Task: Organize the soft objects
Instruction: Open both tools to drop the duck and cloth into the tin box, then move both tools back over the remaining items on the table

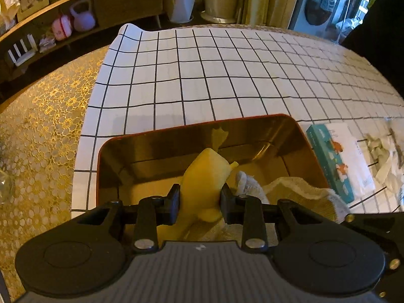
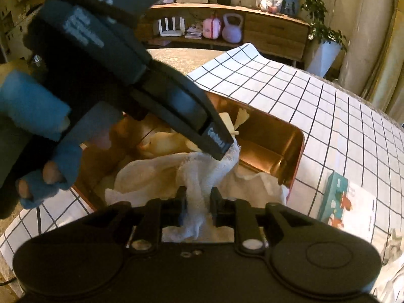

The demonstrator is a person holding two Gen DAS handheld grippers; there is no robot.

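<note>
A copper-coloured tin box [image 1: 252,122] with a red outer wall stands on the checked sheet. My left gripper [image 1: 200,202] hangs over the box's near side, shut on a yellow plush toy [image 1: 204,174] whose far end dips into the box. In the right wrist view my right gripper [image 2: 199,207] is shut on a strand of a white towel [image 2: 202,171] that lies bunched in the box [image 2: 298,149] and over its near rim. Pale plush [image 2: 164,144] shows deeper in the box behind the towel. A hand in a blue fingerless glove [image 2: 50,151] holds the left gripper's body across this view.
A teal-and-white carton [image 1: 341,161] lies flat just right of the box. A crumpled pale cloth [image 1: 383,151] lies beyond it. The white grid sheet [image 1: 202,75] covers a gold lace tablecloth [image 1: 38,131]. A glass object [image 1: 5,186] sits at the far left edge.
</note>
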